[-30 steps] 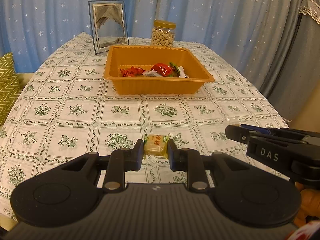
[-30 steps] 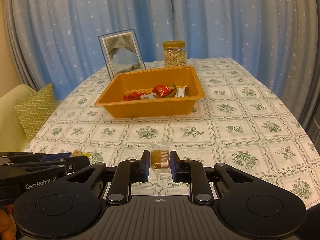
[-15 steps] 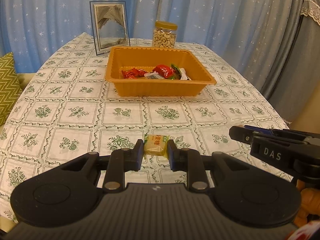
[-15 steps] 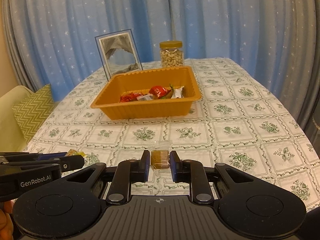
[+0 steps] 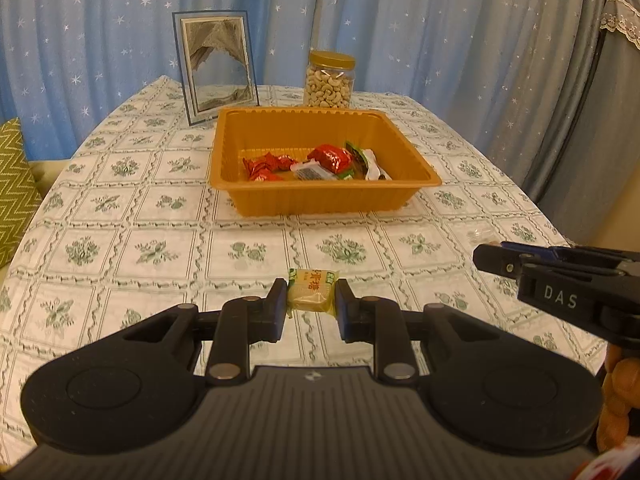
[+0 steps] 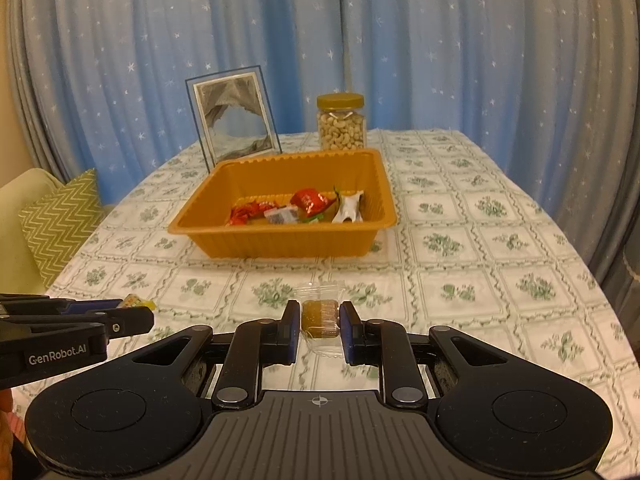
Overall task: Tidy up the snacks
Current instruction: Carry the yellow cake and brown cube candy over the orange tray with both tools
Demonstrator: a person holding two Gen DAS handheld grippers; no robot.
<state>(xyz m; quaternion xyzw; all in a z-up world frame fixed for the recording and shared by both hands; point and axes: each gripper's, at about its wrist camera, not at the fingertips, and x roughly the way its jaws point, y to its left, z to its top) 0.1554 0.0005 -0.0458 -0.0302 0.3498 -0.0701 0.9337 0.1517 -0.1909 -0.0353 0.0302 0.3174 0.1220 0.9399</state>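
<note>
Orange tray (image 5: 320,200) holding wrapped candies (image 5: 316,162), cashew jar (image 5: 330,80) behind, left gripper (image 5: 311,306) pinching yellow candy (image 5: 312,292), right gripper (image 6: 320,330) pinching brown snack (image 6: 319,318).

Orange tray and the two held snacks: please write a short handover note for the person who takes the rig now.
Left hand-held gripper: shut on the yellow candy.
Right hand-held gripper: shut on the brown snack in clear wrap.
Both are held above the tablecloth, short of the orange tray.
Done: several wrapped snacks already lie in the tray.
Left: carry both pieces to the tray and release them.
</note>
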